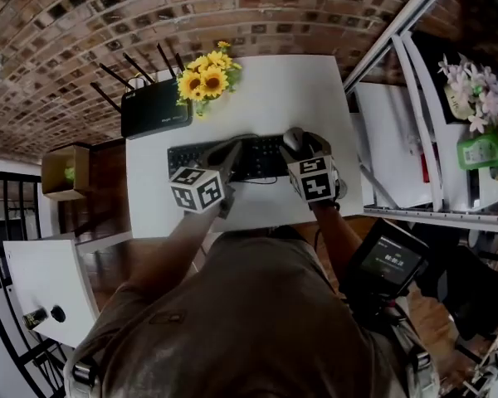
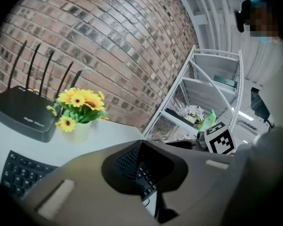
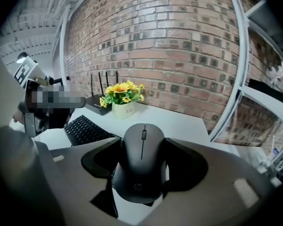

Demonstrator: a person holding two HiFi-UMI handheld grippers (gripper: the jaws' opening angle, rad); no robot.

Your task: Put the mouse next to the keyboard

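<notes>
A black mouse (image 3: 142, 140) sits between the jaws of my right gripper (image 3: 141, 163), which is shut on its sides and holds it above the white table (image 1: 315, 85). In the head view the mouse (image 1: 292, 138) hangs over the right end of the black keyboard (image 1: 201, 156), with the right gripper (image 1: 299, 144) around it. My left gripper (image 1: 231, 150) hovers over the keyboard's middle. Its jaws stand together with nothing between them, and the keys (image 2: 21, 172) show below my left gripper (image 2: 151, 194).
A black router (image 1: 153, 108) with antennas and a vase of sunflowers (image 1: 206, 77) stand at the table's back. White metal shelving (image 1: 415, 98) rises at the right. A cardboard box (image 1: 65, 171) sits on the floor at the left.
</notes>
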